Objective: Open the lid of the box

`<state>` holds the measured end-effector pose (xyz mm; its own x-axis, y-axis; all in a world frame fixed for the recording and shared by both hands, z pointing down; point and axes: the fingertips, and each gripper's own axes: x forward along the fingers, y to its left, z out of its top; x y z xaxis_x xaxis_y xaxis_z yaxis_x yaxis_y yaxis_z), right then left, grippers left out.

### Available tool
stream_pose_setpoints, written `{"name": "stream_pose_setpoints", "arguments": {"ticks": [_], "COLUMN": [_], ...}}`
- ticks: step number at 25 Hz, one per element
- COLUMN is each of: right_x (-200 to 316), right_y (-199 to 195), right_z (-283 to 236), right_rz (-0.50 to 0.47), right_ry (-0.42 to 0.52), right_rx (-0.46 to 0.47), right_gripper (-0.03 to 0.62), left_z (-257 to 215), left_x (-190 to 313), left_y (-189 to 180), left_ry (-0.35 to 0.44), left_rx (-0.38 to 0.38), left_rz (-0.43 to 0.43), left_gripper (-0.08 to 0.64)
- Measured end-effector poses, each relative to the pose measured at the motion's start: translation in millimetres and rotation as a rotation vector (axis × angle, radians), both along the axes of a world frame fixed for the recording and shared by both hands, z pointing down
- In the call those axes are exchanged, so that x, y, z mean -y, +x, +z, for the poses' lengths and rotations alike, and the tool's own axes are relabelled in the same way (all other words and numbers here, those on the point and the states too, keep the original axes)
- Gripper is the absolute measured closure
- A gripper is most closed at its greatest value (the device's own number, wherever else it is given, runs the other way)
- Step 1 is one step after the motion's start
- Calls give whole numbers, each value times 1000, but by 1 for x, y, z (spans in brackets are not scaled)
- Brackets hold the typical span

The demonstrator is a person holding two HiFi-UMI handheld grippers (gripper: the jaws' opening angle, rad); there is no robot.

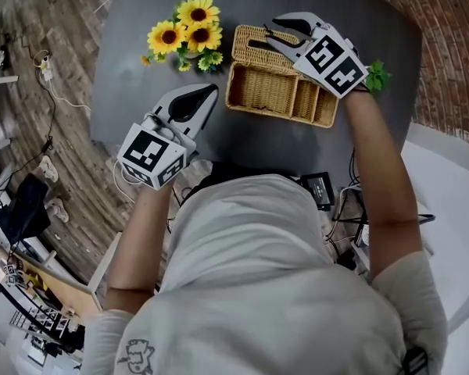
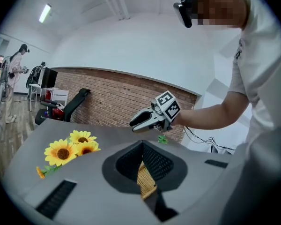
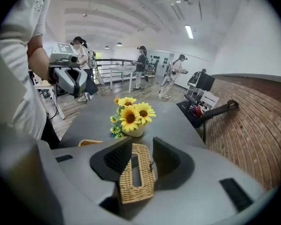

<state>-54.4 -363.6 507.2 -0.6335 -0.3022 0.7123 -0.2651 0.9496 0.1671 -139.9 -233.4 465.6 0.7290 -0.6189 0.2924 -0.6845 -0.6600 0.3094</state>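
**Near.** The left gripper [image 1: 209, 94] hangs over the near-left part of the table [image 1: 133, 76]. Its jaws are drawn together at the tips with nothing pinched. It points at the near-left corner of the wicker box [image 1: 267, 91], just beside it.

**Middle.** The box sits mid-table, already uncovered, with one large compartment to the left and smaller ones to the right.

**Far side of the box.** The lid [image 3: 136, 193] stands raised between the jaws of the right gripper [image 1: 273, 31]. The jaws are parted around it and the right pad is clear of the weave. The lid therefore seems to rest there rather than be clamped.

**Handling (judged).** Wicker of this kind is probably light, stiff with a slight spring, and rough enough not to slip. The lid's free long edge, away from where it joins the box, looks the best hold. The box itself may skid unless steadied.

**Far.** The sunflowers [image 1: 189, 28] stand far-left, close to the lid's backward swing. A green sprig [image 1: 377, 76] lies to the right. Open table lies left of the box, and the table's right edge is near.
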Motion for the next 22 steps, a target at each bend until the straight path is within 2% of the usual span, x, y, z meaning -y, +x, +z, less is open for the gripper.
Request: {"name": "stream_pose_setpoints", "arguments": {"ticks": [11, 18, 22], "right_x": [-82, -130, -160], "right_y": [2, -2, -8], "right_z": [-30, -51, -63], "right_rz": [118, 211, 231], "right_ry": [23, 35, 28], "right_rx": [130, 244, 301], "right_gripper": [448, 454, 456], "left_z": [-32, -50, -59], "left_x": [-47, -77, -97], "left_y": [-10, -17, -20], "left_ry": [63, 107, 125], "left_rx": [-3, -5, -10], "left_rz": [29, 54, 80], "left_gripper": [549, 549, 549]}}
